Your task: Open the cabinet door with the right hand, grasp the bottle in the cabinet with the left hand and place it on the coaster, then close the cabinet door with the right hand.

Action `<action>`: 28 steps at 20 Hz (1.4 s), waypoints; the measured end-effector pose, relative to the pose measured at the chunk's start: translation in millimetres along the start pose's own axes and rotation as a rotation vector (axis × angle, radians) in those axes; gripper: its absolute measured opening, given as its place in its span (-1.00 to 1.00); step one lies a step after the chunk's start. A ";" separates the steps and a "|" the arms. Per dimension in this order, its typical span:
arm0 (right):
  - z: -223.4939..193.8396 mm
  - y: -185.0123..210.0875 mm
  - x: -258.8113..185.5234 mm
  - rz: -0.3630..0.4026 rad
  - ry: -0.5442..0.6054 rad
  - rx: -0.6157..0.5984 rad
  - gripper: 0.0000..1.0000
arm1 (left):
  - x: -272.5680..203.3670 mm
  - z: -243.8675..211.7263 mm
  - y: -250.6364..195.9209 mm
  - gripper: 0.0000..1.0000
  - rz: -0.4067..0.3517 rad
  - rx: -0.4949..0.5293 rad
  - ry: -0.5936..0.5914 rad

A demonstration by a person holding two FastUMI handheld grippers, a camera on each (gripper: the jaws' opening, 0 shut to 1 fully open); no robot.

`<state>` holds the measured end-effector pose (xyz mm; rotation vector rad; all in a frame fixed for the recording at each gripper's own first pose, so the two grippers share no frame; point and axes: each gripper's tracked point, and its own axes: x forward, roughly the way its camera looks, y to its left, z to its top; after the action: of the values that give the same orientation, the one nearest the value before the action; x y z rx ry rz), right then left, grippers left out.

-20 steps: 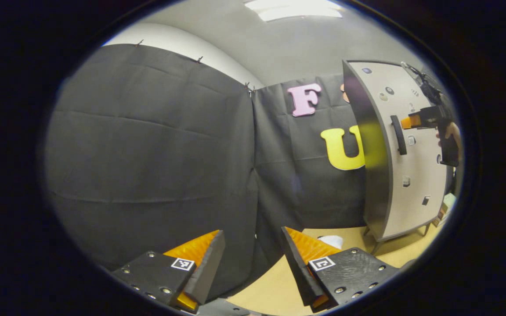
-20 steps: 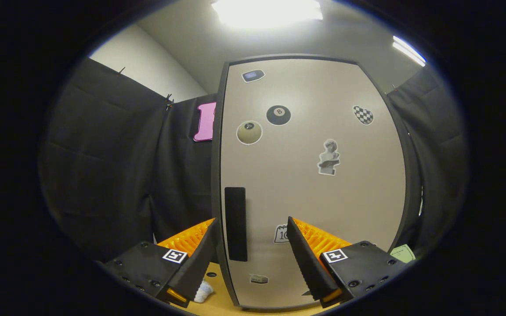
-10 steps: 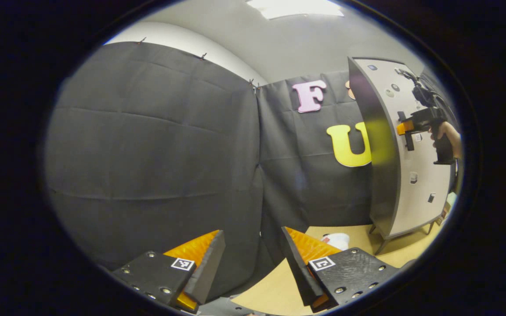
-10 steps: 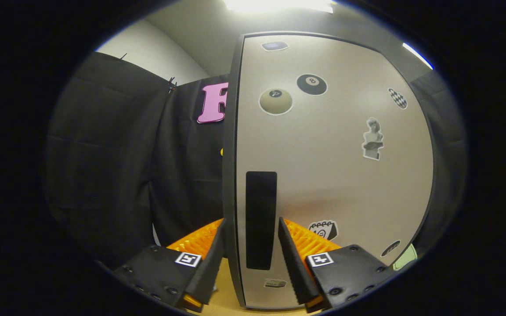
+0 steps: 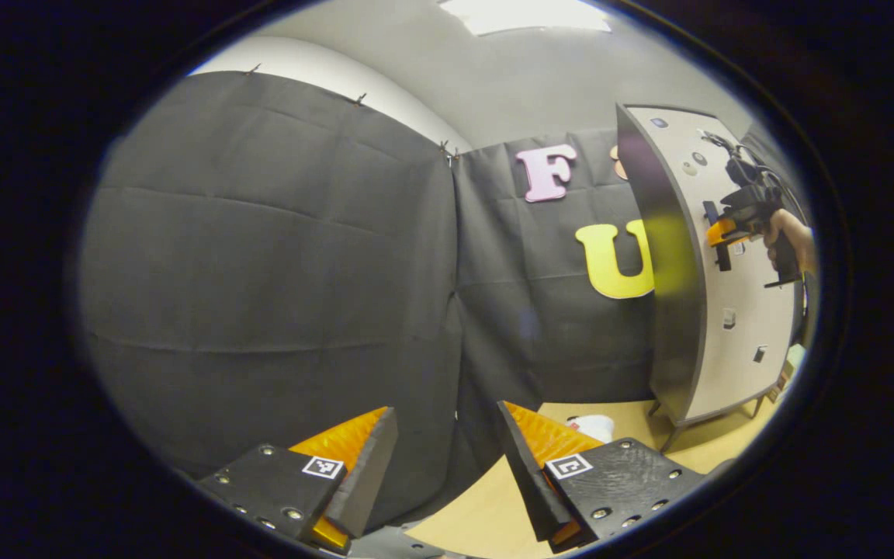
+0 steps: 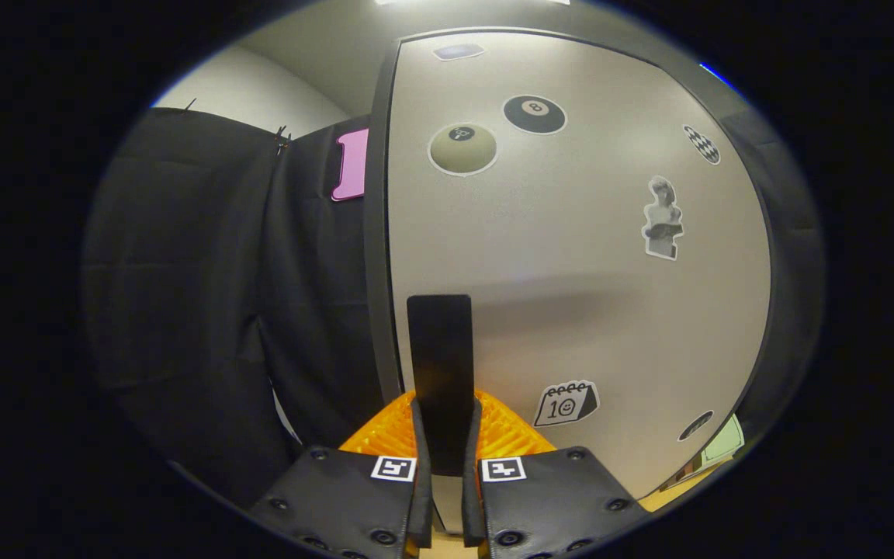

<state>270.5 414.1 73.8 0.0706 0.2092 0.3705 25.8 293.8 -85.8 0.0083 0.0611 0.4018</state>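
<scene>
Now the right gripper [image 6: 444,466] is clamped on the door's black handle [image 6: 439,365], dead ahead; the cabinet door [image 6: 571,256] looks stiff and hinged, so that rigid bar is the place to hold; the left gripper [image 5: 447,458] hangs spread, holding nothing.

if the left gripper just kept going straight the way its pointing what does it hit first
Most likely the black cloth wall. The left gripper is open with nothing between its fingers, and the cabinet stands well off to its right. How far the cloth is can't be judged.
</scene>
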 end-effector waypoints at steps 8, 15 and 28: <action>-2.4 -1.8 -20.9 0.104 0.025 0.023 -0.67 | 7.9 13.3 -35.5 0.58 -0.081 0.001 -0.012; -6.4 -13.1 -33.3 0.244 0.067 0.032 -0.67 | -16.3 33.6 -111.8 0.58 -0.148 -0.027 -0.014; -10.1 -42.4 -57.4 0.422 0.092 0.059 -0.67 | -62.4 83.0 -234.1 0.55 -0.274 0.030 -0.078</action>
<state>231.0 353.9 70.3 0.1570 0.2975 0.7885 65.0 54.3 -4.1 0.0447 -0.0086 0.1259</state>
